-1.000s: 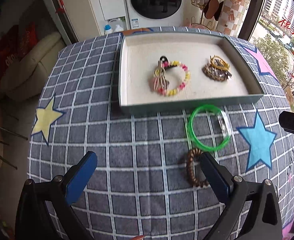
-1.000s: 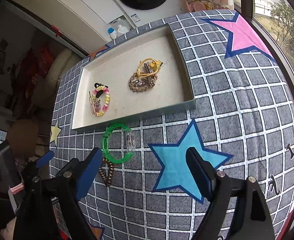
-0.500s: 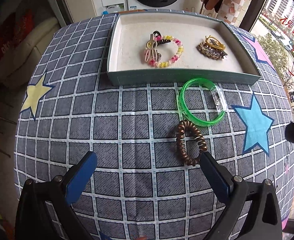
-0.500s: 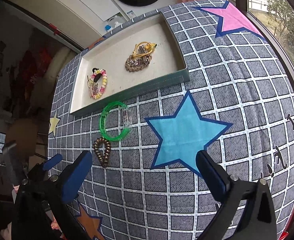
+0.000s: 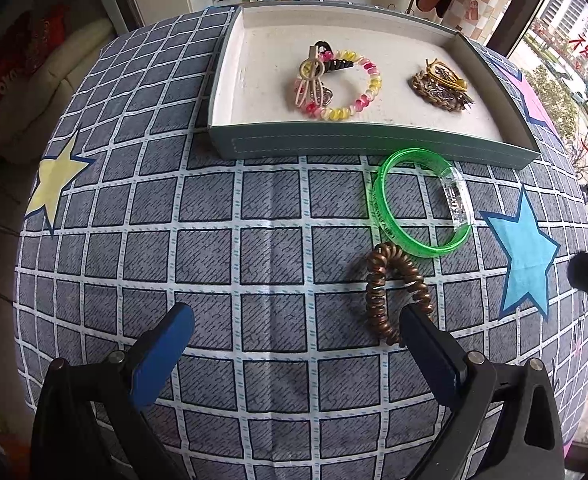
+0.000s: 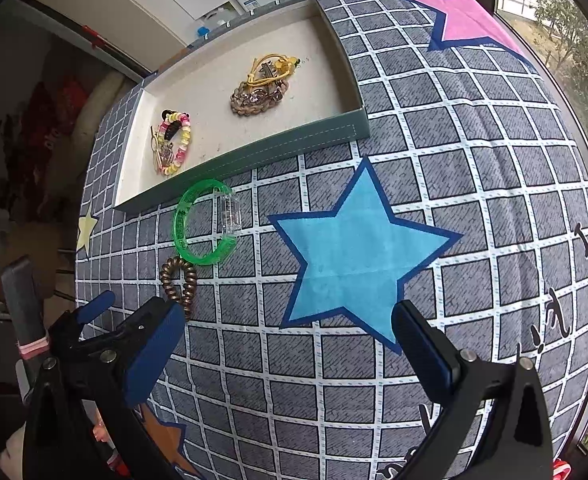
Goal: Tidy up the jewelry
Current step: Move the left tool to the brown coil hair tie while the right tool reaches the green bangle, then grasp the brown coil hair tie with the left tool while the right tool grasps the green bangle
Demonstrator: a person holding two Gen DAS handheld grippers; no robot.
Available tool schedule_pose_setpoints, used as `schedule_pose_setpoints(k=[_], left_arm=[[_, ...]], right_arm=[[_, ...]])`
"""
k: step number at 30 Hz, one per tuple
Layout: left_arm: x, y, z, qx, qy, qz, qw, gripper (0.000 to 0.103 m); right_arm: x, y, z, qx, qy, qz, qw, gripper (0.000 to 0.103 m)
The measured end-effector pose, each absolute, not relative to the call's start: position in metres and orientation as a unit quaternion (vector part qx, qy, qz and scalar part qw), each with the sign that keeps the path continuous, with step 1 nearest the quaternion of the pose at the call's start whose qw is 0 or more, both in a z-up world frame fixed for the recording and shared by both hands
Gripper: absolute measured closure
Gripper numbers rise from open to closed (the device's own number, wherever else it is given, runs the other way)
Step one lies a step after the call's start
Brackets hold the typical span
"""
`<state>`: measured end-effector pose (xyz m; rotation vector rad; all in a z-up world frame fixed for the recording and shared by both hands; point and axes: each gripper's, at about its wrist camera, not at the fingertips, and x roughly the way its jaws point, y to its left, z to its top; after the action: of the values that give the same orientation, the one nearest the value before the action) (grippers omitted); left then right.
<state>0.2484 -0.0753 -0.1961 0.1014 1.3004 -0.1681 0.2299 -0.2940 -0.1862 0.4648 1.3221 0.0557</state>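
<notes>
- Left gripper (image 5: 294, 344) spread wide over the checked tablecloth (image 5: 214, 208), nothing between the blue pads (image 5: 162, 356).
- Brown spiral hair tie (image 5: 389, 292) flat on the cloth, well short of the tray (image 5: 333, 144), its near end touching or just beside the left gripper's right-hand finger; exact contact hard to tell.
- Green bangle (image 5: 417, 204) with a clear clasp section between the hair tie and the tray's front wall, far edge just beside that wall, near edge touching the hair tie's loop.
- Inside the tray, toward its left half: a pink-and-yellow beaded bracelet (image 5: 341, 84) with a beige hair clip (image 5: 307, 80) and a dark clip lying across it.
- Inside the tray, toward its right half: a brown braided bracelet (image 5: 437, 88) bundled with yellow cord.
- Right gripper (image 6: 290, 340) likewise spread wide, holding nothing, hanging over the blue star (image 6: 357, 244) printed on the cloth, to the right of the tray's near corner.
- From the right wrist view: hair tie (image 6: 180, 280) and bangle (image 6: 206, 224) left of the blue star, in front of the tray (image 6: 278, 148); left gripper's blue pad visible at the lower left, next to the hair tie.
- Yellow star (image 5: 54, 184) left of the tray, pink star (image 6: 469, 20) right of it.
</notes>
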Motion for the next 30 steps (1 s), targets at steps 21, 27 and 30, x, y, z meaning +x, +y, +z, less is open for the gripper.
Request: schedule_pose_setpoints(k=[21, 27, 30], left_arm=[[0.260, -0.080, -0.232, 0.057, 0.616, -0.058, 0.783, 0.000], [0.258, -0.081, -0.240, 0.057, 0.613, -0.059, 0.786, 0.000], [0.260, -0.080, -0.236, 0.058, 0.613, -0.058, 0.786, 0.000]], right_arm=[[0.295, -0.255, -0.219, 0.157, 0.637, 0.014, 0.755, 0.024], [0.302, -0.240, -0.223, 0.132, 0.636, 0.018, 0.760, 0.024], [0.307, -0.233, -0.225, 0.118, 0.635, 0.017, 0.763, 0.025]])
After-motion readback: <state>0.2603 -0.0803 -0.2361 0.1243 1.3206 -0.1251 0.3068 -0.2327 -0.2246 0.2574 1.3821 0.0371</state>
